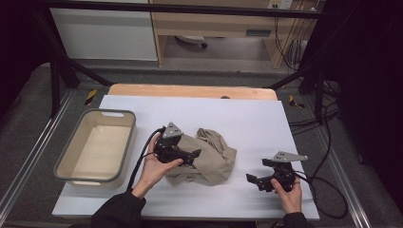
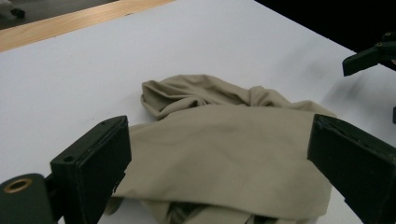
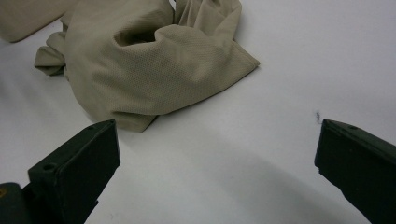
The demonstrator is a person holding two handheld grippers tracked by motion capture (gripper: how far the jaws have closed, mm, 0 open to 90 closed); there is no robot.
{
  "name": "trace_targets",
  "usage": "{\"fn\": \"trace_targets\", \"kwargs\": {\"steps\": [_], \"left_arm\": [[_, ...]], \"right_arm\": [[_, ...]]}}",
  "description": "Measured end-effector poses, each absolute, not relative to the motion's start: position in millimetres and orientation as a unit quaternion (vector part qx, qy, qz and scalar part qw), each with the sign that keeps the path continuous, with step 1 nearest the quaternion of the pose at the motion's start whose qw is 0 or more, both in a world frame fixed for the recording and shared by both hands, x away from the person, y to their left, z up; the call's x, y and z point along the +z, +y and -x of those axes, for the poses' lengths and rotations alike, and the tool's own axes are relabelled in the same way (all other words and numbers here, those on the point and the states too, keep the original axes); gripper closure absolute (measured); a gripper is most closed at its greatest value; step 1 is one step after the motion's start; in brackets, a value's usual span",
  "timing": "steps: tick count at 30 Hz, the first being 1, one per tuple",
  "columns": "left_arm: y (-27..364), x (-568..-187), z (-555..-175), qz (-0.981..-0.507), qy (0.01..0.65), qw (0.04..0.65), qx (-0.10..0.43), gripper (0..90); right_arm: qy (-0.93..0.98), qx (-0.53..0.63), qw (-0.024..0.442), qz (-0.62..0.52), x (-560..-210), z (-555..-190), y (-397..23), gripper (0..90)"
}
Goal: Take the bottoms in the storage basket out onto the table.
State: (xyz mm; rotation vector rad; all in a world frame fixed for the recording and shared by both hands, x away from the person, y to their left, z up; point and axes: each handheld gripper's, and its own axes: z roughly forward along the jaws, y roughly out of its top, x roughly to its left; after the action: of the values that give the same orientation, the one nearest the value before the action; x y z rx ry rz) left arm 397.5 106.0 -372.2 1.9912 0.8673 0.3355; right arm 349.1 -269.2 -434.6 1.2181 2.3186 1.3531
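High view: a beige cloth point(image 1: 209, 159) lies crumpled near the middle of the white desk point(image 1: 247, 118), with a grey bin point(image 1: 64, 154) standing at the left edge, well apart from the cloth.
Cloth: bunched in loose folds, one flatter panel toward the left and a twisted lump toward the far side; it lies wholly on the desk and none of it is in the bin.
Bin: upright, and its pale floor looks bare.
Left claw point(image 1: 192, 156): held over the left part of the cloth; in the left gripper view its jaws stand wide on either side of the flat panel point(image 2: 224, 158), gripping nothing.
Right claw point(image 1: 254, 180): near and to the right of the cloth, apart from it; in the right gripper view its jaws are wide over bare desk, with the cloth's point(image 3: 154, 65) hem just beyond them.
Done so far: judging from how things lie, nothing of the work is finished; the cloth is neither folded nor put away.
In hand: the left claw seems lined up to pinch the panel, though no grip has been made yet.
Left to do: seizing the cloth, lifting it, then either smoothing it out or carrying it left to the bin; which of these is meant cannot be told.
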Motion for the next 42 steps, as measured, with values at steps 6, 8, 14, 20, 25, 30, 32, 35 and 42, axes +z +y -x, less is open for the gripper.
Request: {"fn": "trace_targets", "kwargs": {"steps": [6, 8, 14, 20, 25, 30, 32, 35, 42], "left_arm": [[124.6, -375.3, -393.4, -0.805, 0.361, 0.447, 0.145, 5.9], [130.4, -377.0, -391.4, -0.802, 0.366, 0.449, 0.146, 5.9], [147.3, -384.9, -384.4, -0.801, 0.374, 0.442, 0.154, 5.9], [163.8, -392.9, -376.5, -0.796, 0.383, 0.44, 0.16, 5.8], [175.8, -399.9, -367.5, -0.795, 0.384, 0.437, 0.172, 5.8], [184.7, -406.4, -361.2, -0.789, 0.391, 0.44, 0.177, 5.6], [187.5, -408.7, -359.0, -0.79, 0.393, 0.437, 0.177, 5.6], [191.3, -412.0, -356.5, -0.791, 0.394, 0.432, 0.179, 5.6], [200.6, -413.1, -355.3, -0.783, 0.403, 0.437, 0.182, 5.3]], "right_arm": [[0.784, 0.456, 0.097, -0.41, -435.1, -349.4, -268.8, 0.5], [0.783, 0.456, 0.097, -0.411, -435.0, -349.4, -268.9, 0.5], [0.783, 0.456, 0.096, -0.411, -435.2, -349.4, -268.7, 0.6], [0.784, 0.455, 0.097, -0.411, -435.6, -349.7, -268.5, 0.5], [0.784, 0.454, 0.096, -0.413, -435.6, -349.6, -268.4, 0.5], [0.785, 0.453, 0.095, -0.413, -436.2, -349.8, -267.8, 0.5], [0.784, 0.454, 0.093, -0.412, -436.0, -349.6, -267.9, 0.5], [0.784, 0.453, 0.092, -0.414, -436.2, -349.5, -267.7, 0.6], [0.784, 0.455, 0.089, -0.414, -436.8, -349.7, -267.2, 0.5]]}}
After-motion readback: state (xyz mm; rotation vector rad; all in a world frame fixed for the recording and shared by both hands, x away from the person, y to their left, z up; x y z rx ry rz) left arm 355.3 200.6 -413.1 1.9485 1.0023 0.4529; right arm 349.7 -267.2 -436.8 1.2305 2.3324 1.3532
